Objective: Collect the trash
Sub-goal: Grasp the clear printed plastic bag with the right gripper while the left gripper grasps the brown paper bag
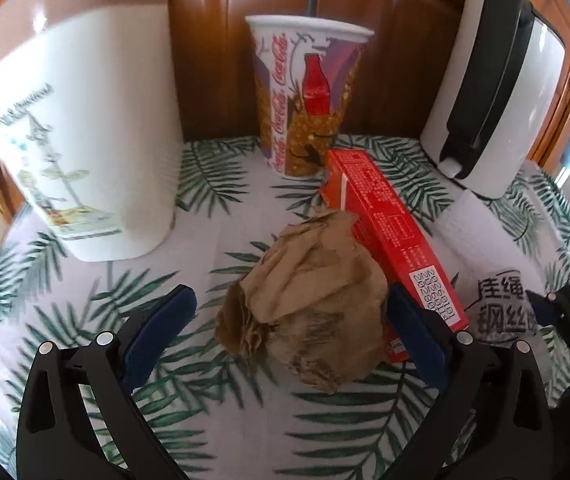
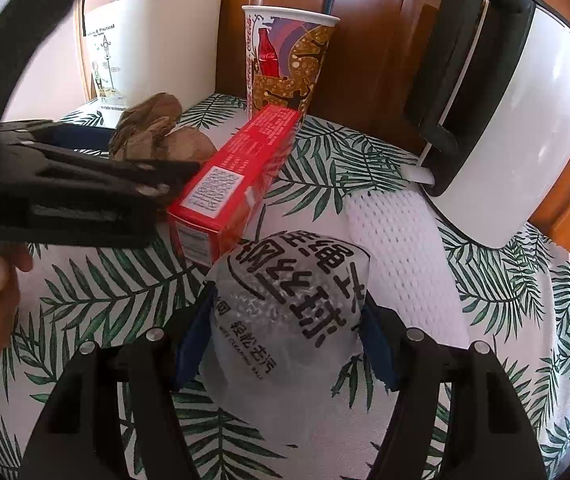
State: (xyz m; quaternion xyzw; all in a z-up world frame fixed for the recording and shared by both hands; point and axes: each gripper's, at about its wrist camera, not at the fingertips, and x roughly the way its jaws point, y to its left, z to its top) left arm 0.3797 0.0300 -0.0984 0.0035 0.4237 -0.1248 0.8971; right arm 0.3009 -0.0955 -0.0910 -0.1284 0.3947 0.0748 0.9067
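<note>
A home: a desk with a leaf-print cloth (image 1: 213,184), wooden furniture (image 1: 405,60) behind, a small white waste bin (image 1: 85,120).

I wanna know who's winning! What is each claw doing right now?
Left claw: open around the crumpled brown paper, not squeezing it.
Right claw: closed on the steel wool packet.
</note>
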